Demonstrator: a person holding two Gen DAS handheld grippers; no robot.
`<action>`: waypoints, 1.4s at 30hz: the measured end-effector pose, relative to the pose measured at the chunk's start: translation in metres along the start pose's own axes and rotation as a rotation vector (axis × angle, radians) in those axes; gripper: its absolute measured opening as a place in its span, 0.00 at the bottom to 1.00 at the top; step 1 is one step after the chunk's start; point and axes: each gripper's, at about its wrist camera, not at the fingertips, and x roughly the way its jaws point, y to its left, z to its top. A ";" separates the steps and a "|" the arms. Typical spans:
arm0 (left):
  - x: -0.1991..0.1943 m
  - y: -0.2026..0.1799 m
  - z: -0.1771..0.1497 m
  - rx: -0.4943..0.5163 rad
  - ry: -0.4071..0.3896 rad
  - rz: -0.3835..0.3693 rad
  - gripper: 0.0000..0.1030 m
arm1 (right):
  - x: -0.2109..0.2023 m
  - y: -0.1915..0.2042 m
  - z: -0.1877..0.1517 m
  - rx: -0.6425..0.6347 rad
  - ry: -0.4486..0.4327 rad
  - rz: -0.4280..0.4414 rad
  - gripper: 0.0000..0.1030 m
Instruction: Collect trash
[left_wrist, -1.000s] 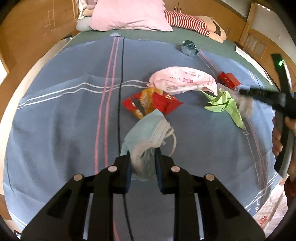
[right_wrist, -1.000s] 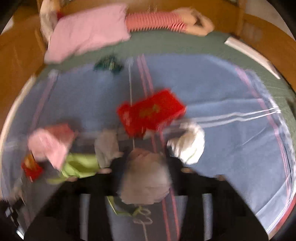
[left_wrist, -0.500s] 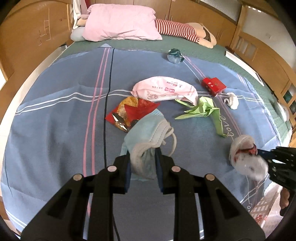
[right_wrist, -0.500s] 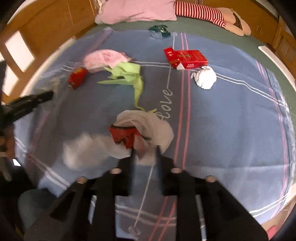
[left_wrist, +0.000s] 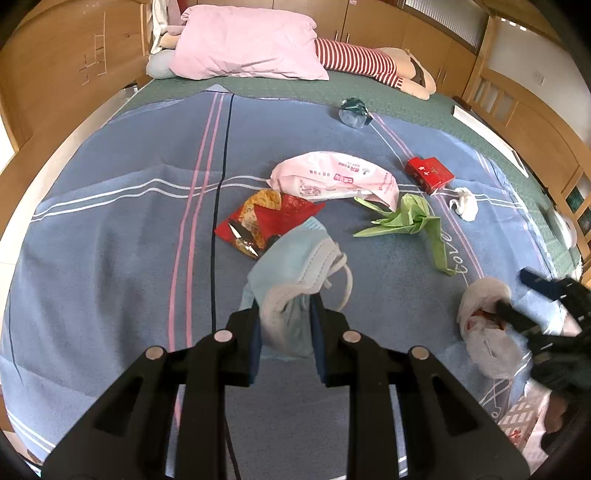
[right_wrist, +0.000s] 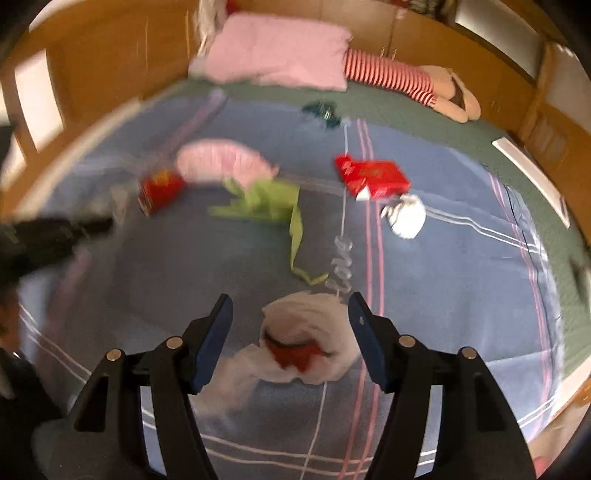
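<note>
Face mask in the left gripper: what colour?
Light blue face mask with white ear loops; clearest in the left wrist view.

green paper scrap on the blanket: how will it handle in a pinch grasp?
The green paper scrap is creased with a long trailing strip, so it is probably floppy and the tail will dangle. It looks thin and light, so a push likely slides it across the blue blanket. Rolling seems unlikely.

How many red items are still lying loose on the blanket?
2: a red snack wrapper just beyond the held mask, and a red box far right. More red shows inside the white bundle.
</note>
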 end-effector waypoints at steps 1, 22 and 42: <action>0.000 0.001 0.000 -0.002 0.000 0.000 0.23 | 0.009 0.001 -0.003 -0.001 0.024 -0.007 0.62; -0.002 -0.010 -0.003 0.009 0.034 -0.202 0.23 | -0.002 -0.057 -0.020 0.380 0.021 0.107 0.62; 0.020 -0.017 -0.004 0.021 0.109 -0.140 0.69 | 0.017 -0.018 -0.028 0.261 0.076 0.109 0.48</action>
